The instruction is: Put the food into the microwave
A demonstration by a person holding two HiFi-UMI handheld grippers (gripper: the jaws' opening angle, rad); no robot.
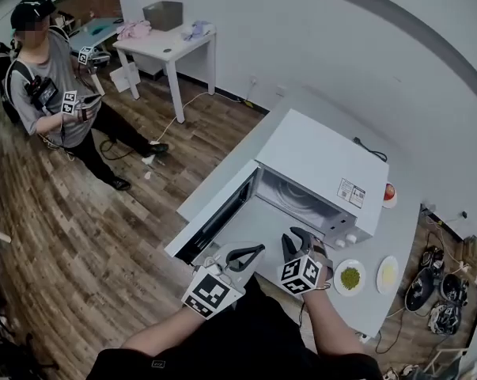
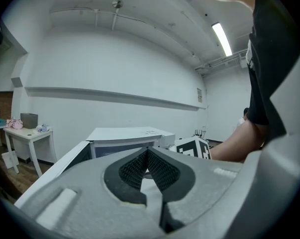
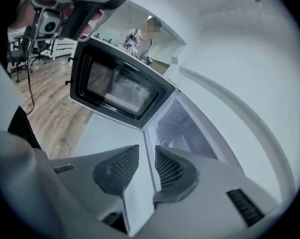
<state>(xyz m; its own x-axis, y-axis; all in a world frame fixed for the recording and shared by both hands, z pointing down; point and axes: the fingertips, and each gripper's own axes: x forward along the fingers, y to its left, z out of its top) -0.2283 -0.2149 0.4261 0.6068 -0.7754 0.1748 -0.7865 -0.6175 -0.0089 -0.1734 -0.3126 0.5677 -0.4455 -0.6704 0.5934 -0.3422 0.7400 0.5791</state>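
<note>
Room: wood floor [image 1: 80, 236], white walls [image 1: 317, 38]; a person [image 1: 52, 77] stands well beyond both tongs
Surface: white counter [image 1: 398, 232] bearing microwave [image 1: 321, 161], door [image 1: 210, 216] swung open ahead of the tongs
Left tongs [image 1: 256, 250]: jaws together, empty
Right tongs [image 1: 298, 239]: jaws apart, nothing between, facing the cavity
Food: green food [image 1: 350, 277] on plate [image 1: 350, 290], just right of right tongs, on counter, untouched
</note>
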